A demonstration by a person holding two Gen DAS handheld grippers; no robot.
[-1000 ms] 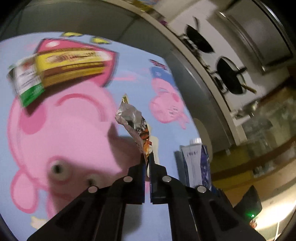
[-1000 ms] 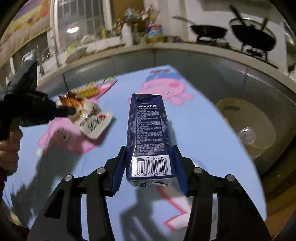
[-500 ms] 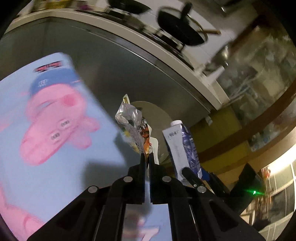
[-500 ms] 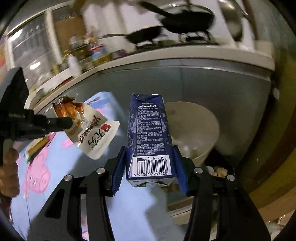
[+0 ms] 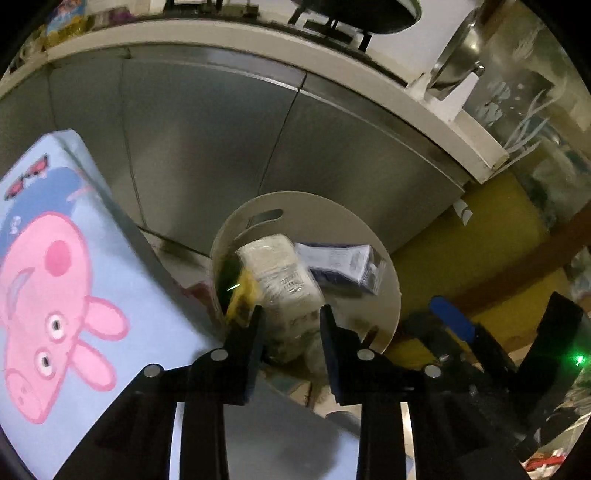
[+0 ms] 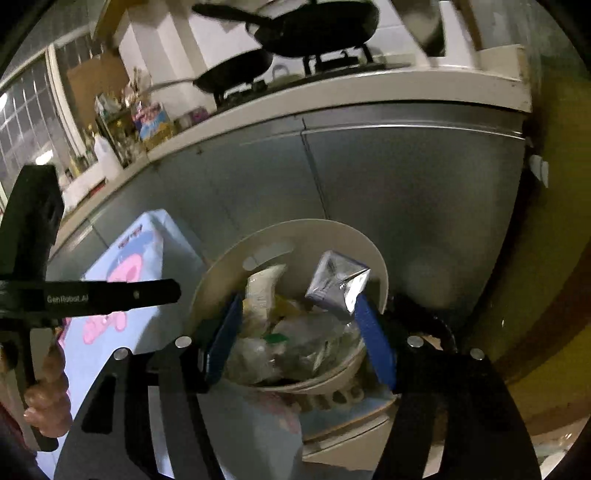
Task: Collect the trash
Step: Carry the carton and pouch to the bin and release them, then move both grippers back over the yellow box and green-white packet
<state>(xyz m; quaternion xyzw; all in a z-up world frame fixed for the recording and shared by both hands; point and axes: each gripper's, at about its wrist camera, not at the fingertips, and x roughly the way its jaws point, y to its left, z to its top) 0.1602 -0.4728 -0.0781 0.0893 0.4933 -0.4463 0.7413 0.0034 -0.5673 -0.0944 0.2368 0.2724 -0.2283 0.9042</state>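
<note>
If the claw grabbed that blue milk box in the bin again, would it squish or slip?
The blue carton would probably stay fairly stiff: its edges and folded end look crisp, not crumpled. It is likely light, since it lies on loose wrappers in the bin without sinking. Its shiny surface may be a bit slippery.

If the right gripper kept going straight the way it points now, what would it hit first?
Probably the heap of crumpled wrappers filling the round cream trash bin, which lies between the open right gripper fingers. The dark blue drink carton sits slightly right; depth is unclear.

Home kitchen: stovetop pans, counter.
</note>
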